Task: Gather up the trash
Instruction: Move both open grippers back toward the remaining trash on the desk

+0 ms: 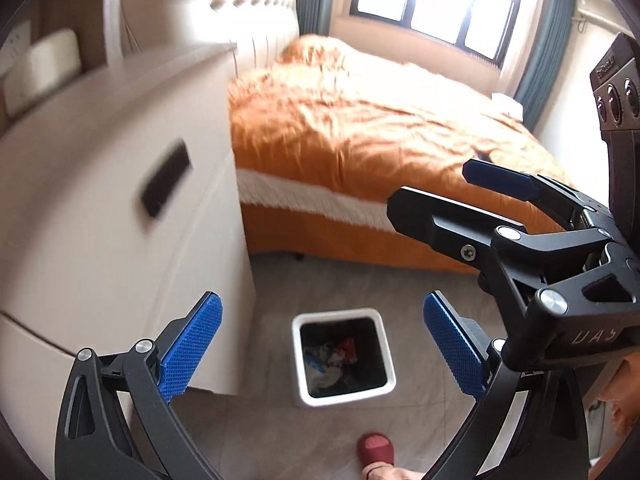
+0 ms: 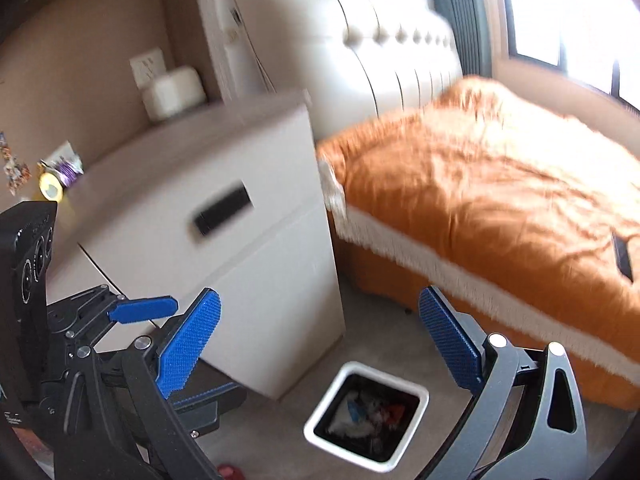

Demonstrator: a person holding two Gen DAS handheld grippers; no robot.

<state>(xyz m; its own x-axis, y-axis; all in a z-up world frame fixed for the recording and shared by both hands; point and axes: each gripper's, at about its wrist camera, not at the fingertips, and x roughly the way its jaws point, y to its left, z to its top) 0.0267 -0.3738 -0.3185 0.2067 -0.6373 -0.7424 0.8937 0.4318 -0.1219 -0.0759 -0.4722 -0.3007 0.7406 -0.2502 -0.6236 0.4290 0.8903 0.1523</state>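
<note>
Left gripper (image 1: 322, 354): you held it wide open above the floor, blue pads well apart, nothing between them.
Right gripper (image 2: 319, 350): likewise spread wide and empty; it also showed at the right edge of the left wrist view, jaws parted.
Slipper (image 1: 375, 449): a red one at the bottom of the left wrist view, your foot on the grey floor (image 1: 420, 292) just short of the bin.
Trash bin (image 1: 343, 361): white, square-rimmed, black-lined, standing on the floor beside the cabinet's corner and near the bed; crumpled white, blue and red waste already lay inside.
Cabinet (image 1: 120, 208): a white bedside unit with a dark slot handle (image 1: 166, 179); both views were blurred here.
Remaining trash (image 2: 60, 168): what looked like wrappers, purple and yellow, sat on the surface at its far left, seen only by the right wrist camera; too blurred to identify.
White container (image 2: 174, 92): at the back of the surface, against the wall; probably not trash.
Bed (image 1: 360, 120): orange cover with white fringe, a dark flat item (image 2: 623, 255) lying on it.
Step in hand, judged: you were between pieces. Swing towards the wrappers, slow down so the view steadies, and close on one piece at a time.
Legible writing: "U A S" on the right gripper body in the left wrist view; other lettering was unreadable.
</note>
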